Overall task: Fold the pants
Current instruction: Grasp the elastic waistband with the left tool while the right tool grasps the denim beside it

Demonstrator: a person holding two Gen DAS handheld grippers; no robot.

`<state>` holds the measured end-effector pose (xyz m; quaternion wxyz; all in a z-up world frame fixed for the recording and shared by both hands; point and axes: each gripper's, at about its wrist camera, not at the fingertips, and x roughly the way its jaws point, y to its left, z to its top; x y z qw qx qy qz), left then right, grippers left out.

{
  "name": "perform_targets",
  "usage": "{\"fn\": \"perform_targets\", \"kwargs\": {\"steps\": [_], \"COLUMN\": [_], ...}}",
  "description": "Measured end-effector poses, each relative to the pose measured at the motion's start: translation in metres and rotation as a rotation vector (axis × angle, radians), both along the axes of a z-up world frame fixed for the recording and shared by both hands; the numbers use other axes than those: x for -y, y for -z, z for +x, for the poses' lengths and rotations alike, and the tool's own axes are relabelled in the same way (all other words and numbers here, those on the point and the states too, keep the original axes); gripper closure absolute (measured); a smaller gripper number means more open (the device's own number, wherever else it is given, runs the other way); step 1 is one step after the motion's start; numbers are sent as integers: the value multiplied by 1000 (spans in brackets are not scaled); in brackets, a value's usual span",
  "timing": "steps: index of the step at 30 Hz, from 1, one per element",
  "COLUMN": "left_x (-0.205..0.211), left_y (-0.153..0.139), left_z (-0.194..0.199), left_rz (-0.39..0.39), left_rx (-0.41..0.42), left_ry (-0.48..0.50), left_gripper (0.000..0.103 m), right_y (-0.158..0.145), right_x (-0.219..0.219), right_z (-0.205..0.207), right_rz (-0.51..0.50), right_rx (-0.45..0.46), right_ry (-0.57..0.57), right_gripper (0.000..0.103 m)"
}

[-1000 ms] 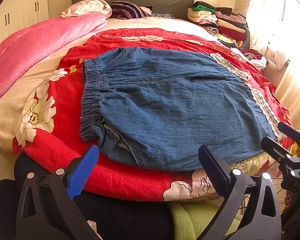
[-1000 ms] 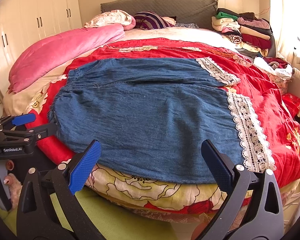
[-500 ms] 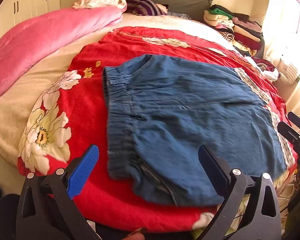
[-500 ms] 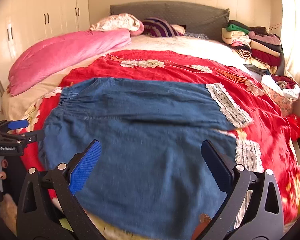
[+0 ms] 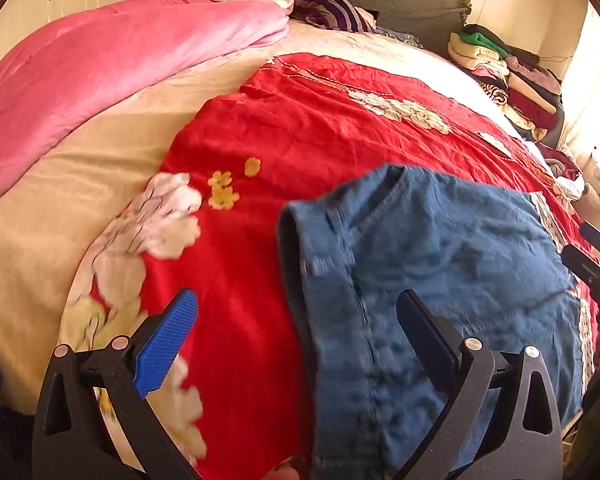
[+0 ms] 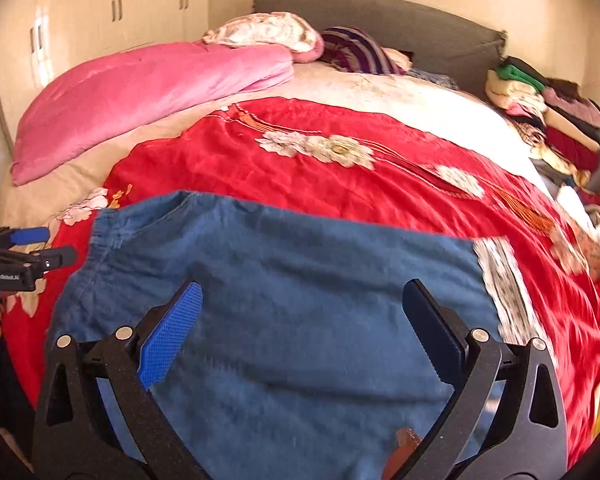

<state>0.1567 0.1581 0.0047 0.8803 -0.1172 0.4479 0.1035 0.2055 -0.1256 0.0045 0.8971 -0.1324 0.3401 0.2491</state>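
Blue denim pants (image 5: 440,264) with white lace hems lie spread flat on a red floral bedspread (image 5: 300,128). My left gripper (image 5: 296,320) is open above the elastic waistband end, one finger over the bedspread, the other over the denim. My right gripper (image 6: 300,316) is open over the middle of the pants (image 6: 300,272), with the lace hem (image 6: 504,288) to its right. The left gripper shows at the left edge of the right wrist view (image 6: 24,250). The right gripper shows at the right edge of the left wrist view (image 5: 592,260).
A pink quilt (image 6: 140,92) lies along the bed's left side. Pillows (image 6: 268,32) and a grey headboard (image 6: 400,24) are at the far end. A pile of folded clothes (image 6: 540,112) sits at the far right. White wardrobes (image 6: 100,20) stand on the left.
Both grippers have moved forward and in over the bed, closer to the pants. The left one now sits over the waistband, the right over the mid-leg. Both stay open.
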Motion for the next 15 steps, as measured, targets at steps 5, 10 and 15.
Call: {"fn": "perform_targets", "kwargs": {"steps": [5,10,15], "left_x": [-9,-11,-20], "left_y": [7,25,41], "left_z": [29,59,71], "left_rz": [8,11,-35], "left_rx": [-27,-67,-39], "left_ry": [23,71,84], "left_gripper": [4,4,14], "right_y": [12,31,42], "right_x": [-24,-49,-68], "right_z": [42,85,110], "right_rz": [-19,-68,-119], "right_rx": [-71,-135,-128], "right_ry": [-48,-127,-177], "right_gripper": [8,8,8]}}
